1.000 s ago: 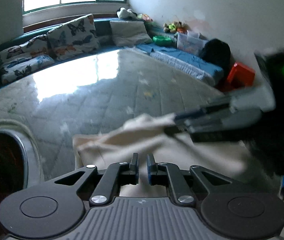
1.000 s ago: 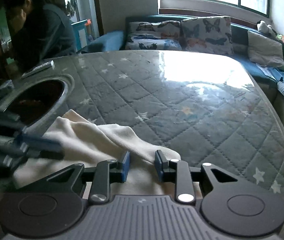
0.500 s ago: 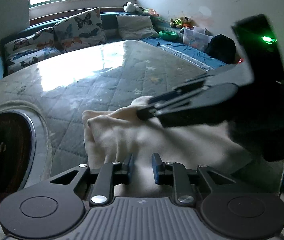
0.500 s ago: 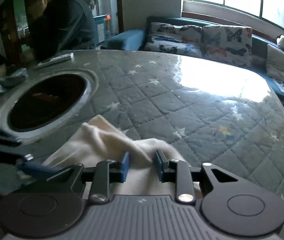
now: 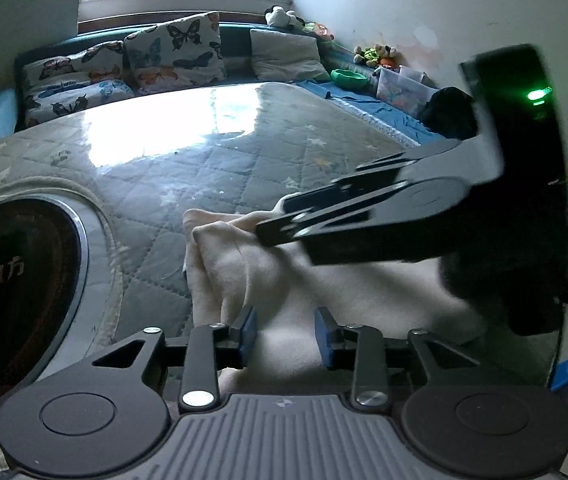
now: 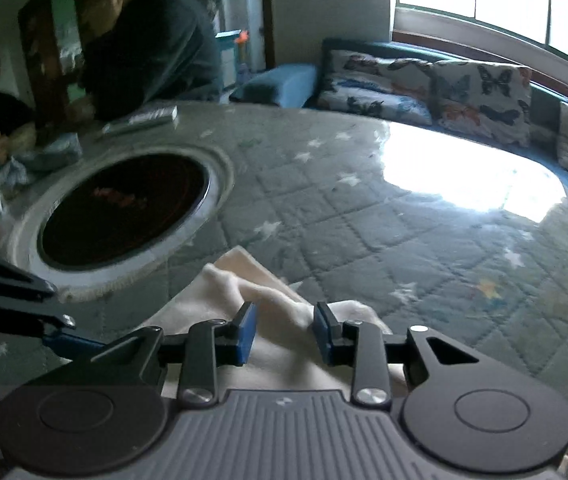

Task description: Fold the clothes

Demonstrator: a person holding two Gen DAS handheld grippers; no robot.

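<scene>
Cream cloth (image 5: 324,280) lies bunched on the quilted table (image 5: 223,168) — left gripper (image 5: 286,336) and right gripper (image 6: 284,334) spread, just opening.

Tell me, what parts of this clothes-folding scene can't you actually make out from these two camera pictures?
- Cream garment: its near edge is hidden behind the left gripper in the left wrist view; what kind of clothing it is stays unclear.
- Right gripper: blurred there, so its fingertips are indistinct.
- Round dark opening in the table: contents too dark and blurred, right wrist view.
- Left gripper's fingers: cut off by the right wrist view's left edge.
</scene>
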